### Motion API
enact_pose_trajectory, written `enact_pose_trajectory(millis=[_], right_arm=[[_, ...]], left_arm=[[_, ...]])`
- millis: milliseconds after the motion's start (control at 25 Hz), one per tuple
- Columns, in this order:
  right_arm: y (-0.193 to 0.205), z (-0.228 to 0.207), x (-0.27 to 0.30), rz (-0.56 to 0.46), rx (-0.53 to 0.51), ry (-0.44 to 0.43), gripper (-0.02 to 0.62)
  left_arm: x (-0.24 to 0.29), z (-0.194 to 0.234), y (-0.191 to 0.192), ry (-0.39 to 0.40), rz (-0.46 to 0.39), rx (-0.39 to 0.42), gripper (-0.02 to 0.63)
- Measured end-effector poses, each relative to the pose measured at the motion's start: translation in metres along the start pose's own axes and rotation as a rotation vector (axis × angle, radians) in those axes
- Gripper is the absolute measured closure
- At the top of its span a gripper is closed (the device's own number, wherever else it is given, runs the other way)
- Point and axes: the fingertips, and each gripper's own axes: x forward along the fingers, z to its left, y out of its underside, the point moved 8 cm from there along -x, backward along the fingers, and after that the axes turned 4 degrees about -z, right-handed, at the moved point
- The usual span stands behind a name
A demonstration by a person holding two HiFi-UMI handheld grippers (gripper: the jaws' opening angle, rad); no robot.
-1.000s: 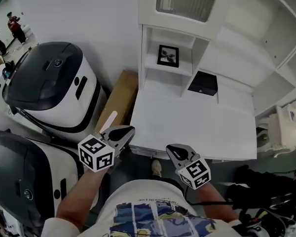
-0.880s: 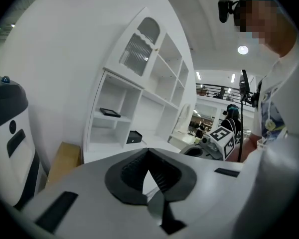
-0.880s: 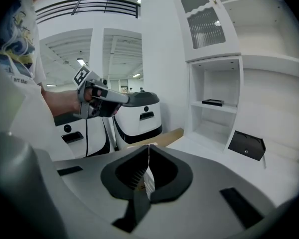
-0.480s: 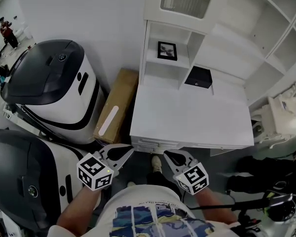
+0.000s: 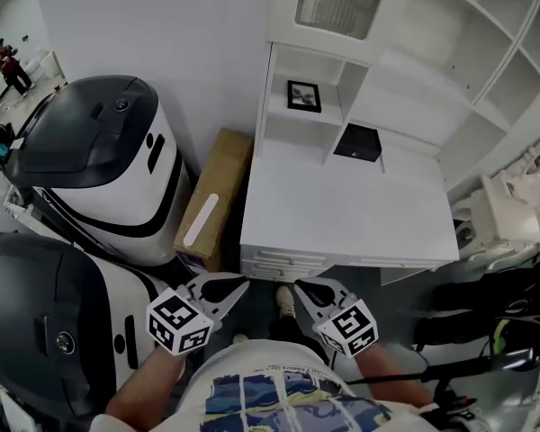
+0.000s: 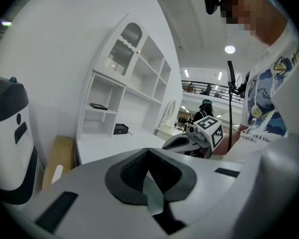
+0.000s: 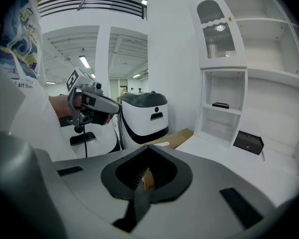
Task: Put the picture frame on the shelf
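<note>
Black picture frame (image 5: pixel 304 96) lies, apparently flat, on the shelf (image 5: pixel 299 122) of the open cubby above the counter's (image 5: pixel 342 214) back left corner, left of a black box (image 5: pixel 357 142). Left tool (image 5: pixel 241 284) and right tool (image 5: pixel 299 285), each with jaws closed on nothing, hang side by side just off the counter's front edge. The frame lies straight ahead and well apart from both, marginally nearer the left tool. Placement appears complete.

Head view: high up, steeply down over desk (image 5: pixel 342 214). Both gripper views: low, before desk, angled inward; all three share shelf (image 5: pixel 301 129).
</note>
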Motion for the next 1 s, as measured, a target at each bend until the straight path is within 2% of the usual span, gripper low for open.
enact_pose_trajectory(millis=[800, 1000], right_arm=[[-0.006, 0.031, 0.008, 0.005, -0.060, -0.040, 0.571], [-0.011, 0.039, 0.010, 0.007, -0.040, -0.044, 0.571]], left_arm=[[-0.029, -0.008, 0.014, -0.024, -0.017, 0.010, 0.592], [-0.033, -0.005, 0.017, -0.015, -0.011, 0.004, 0.592]])
